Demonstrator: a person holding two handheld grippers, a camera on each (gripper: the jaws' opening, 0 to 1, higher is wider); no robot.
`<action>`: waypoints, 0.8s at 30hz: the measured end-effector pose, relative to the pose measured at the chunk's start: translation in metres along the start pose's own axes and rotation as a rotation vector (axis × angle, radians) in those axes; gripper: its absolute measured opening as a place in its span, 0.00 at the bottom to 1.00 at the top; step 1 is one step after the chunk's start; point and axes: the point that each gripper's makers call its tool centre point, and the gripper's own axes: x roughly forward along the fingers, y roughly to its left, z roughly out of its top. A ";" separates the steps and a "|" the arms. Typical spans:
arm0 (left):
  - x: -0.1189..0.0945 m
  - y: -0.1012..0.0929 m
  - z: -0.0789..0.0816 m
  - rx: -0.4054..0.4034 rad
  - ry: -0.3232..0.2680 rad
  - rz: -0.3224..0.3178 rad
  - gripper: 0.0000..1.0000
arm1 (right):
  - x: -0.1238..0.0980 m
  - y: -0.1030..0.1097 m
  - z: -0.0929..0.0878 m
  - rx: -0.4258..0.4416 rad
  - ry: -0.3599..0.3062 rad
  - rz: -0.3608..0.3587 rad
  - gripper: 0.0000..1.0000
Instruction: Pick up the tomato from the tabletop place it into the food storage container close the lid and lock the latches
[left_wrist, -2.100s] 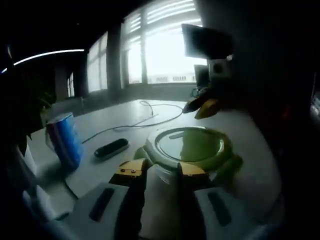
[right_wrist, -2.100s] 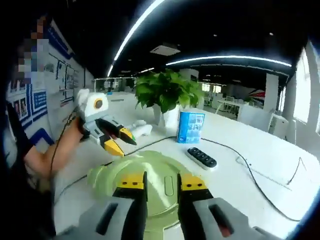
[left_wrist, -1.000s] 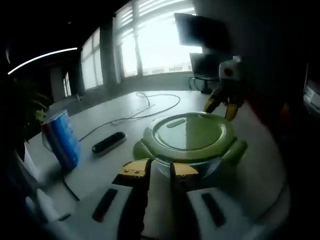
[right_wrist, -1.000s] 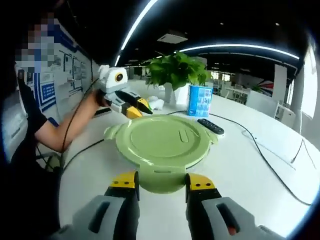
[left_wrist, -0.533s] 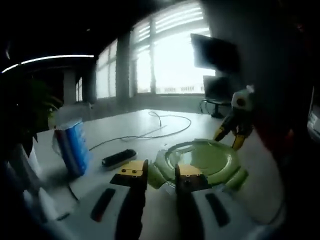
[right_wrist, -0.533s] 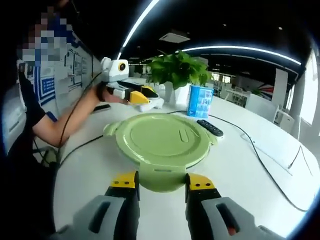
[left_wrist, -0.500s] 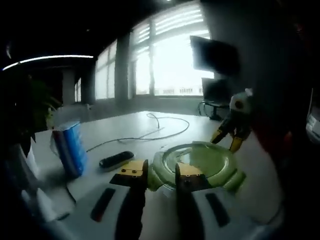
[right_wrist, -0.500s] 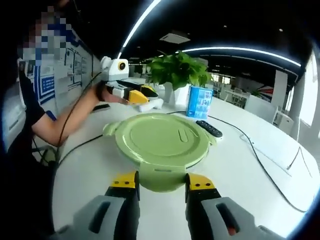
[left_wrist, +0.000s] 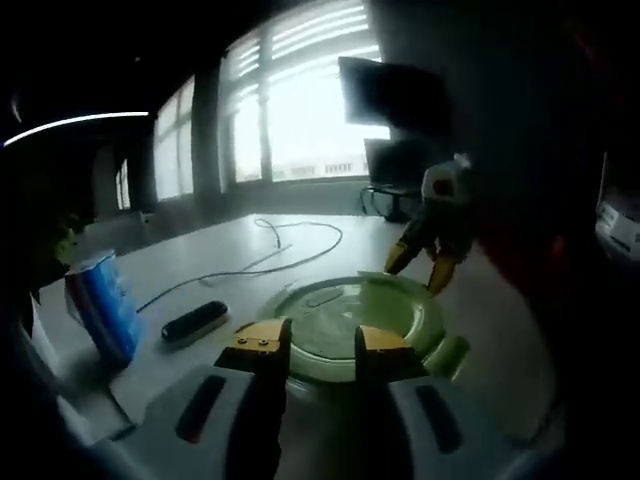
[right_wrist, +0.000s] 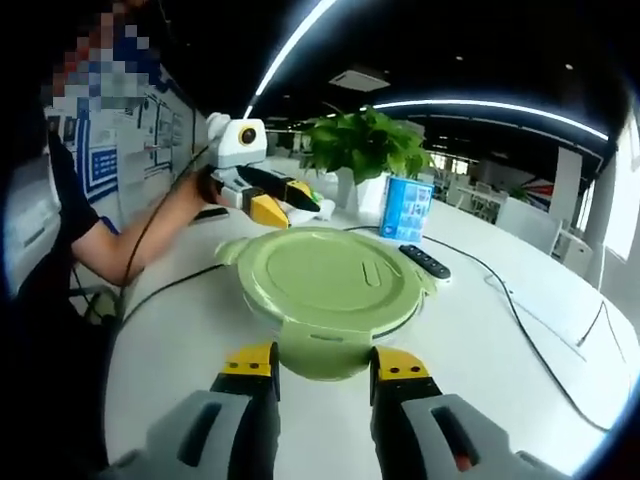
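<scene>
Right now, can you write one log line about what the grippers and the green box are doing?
lid: on container | left gripper: above far rim, open | right gripper: open, astride near latch | tomato: unseen

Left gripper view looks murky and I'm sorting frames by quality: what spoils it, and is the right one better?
Left gripper view: backlit by the window, lid dim and soft. Right gripper view: evenly lit, lid sharp, fisheye bending.

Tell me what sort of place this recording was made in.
Most likely an open-plan office. A long white table carries a potted plant, a remote control and a loose cable; strip lights run overhead, and large windows stand beside a dark monitor.
</scene>
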 end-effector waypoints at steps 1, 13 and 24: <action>0.002 -0.003 0.001 0.031 0.007 -0.009 0.20 | 0.000 0.000 0.000 -0.001 0.000 0.000 0.29; 0.036 -0.016 0.008 0.086 0.210 -0.093 0.20 | 0.000 0.000 -0.001 -0.007 -0.013 0.006 0.29; 0.055 -0.023 -0.020 0.060 0.448 -0.146 0.22 | 0.000 0.001 -0.002 -0.032 -0.005 0.010 0.29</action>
